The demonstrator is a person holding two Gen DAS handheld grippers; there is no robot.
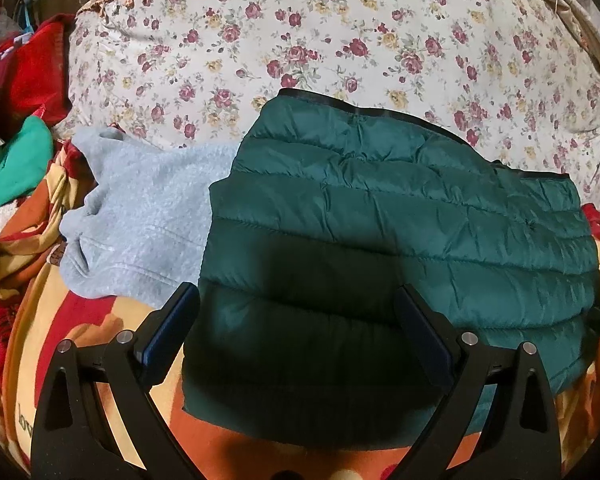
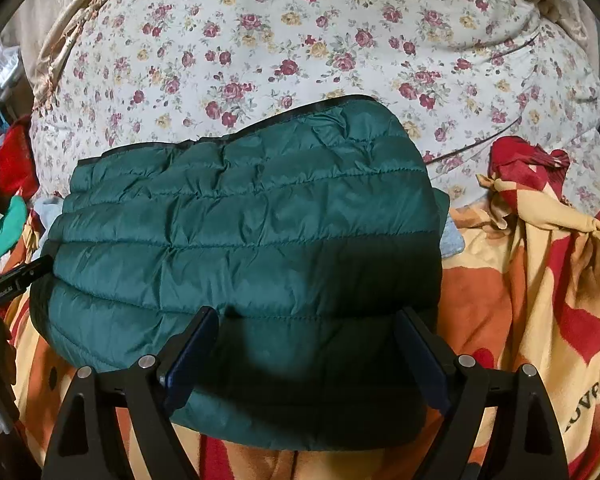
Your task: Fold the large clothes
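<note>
Green puffer jacket (image 1: 380, 220) lies folded into a compact block on the patterned blanket (image 2: 520, 300), partly over a grey fleece (image 1: 148, 220). Left tool (image 1: 296, 328) hangs over its near edge, jaws spread wide, gripping nothing. Right tool (image 2: 306, 344) likewise, wide and empty. Both look poised to take the near edge for another fold.

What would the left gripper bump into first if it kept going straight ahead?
Most likely the green puffy jacket. The left gripper is open, and the jacket's near edge already lies between its fingers. The flowery sheet comes only after that.
</note>
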